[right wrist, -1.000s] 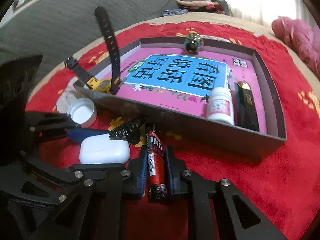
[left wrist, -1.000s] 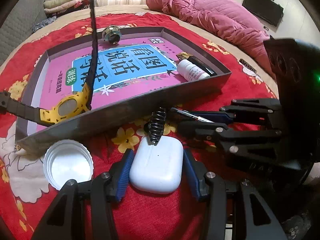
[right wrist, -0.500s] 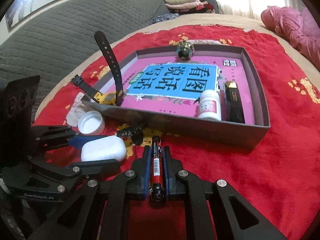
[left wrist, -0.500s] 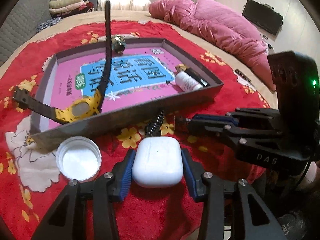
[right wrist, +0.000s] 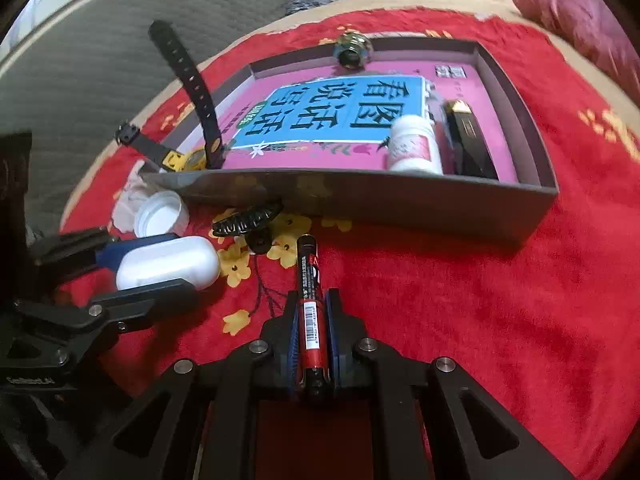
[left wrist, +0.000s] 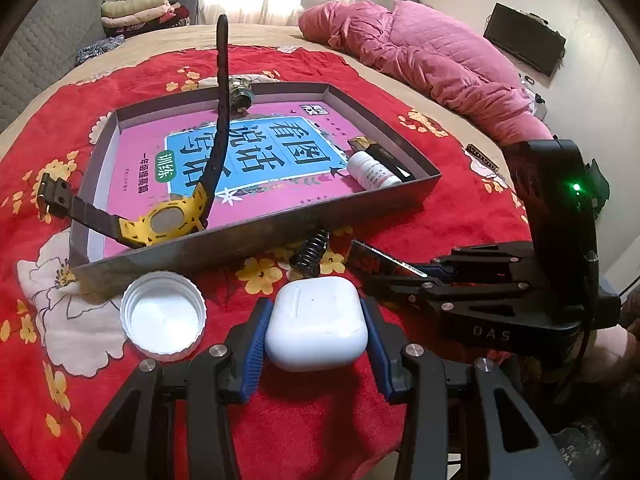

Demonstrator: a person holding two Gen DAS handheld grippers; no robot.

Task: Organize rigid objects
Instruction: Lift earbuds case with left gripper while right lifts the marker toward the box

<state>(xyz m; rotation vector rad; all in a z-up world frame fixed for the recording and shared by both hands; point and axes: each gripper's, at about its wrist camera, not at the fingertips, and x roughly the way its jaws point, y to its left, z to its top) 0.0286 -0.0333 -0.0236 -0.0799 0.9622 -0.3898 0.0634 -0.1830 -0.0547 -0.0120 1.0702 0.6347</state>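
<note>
The left tongs [left wrist: 316,324] are closed on a white earbud case [left wrist: 316,322], their blue pads [left wrist: 253,344] pressing its two sides, just above the red flowered blanket [right wrist: 460,300] that covers the bed. The jaws have just been closing, with the case between them. The right tongs [right wrist: 314,332] are clamped on a red and black battery [right wrist: 309,304], which points away from them toward the box.

The grey box [left wrist: 256,246] lies on the blanket just beyond both tongs. A pink and blue book [left wrist: 248,156] lines its floor. At its near left corner a yellow watch [left wrist: 168,222] rests, one black strap standing upright and the other hanging out over the left wall. At the right end a white pill bottle [right wrist: 412,148] lies beside a black rectangular case [right wrist: 468,140]. A small metal object [right wrist: 352,50] sits at the far wall; I cannot tell what it is.

Outside the box, a white bottle cap [left wrist: 164,316] lies open side up to the left of the earbud case. A black hair clip [right wrist: 248,222] lies against the near wall of the box, between the two tongs.
</note>
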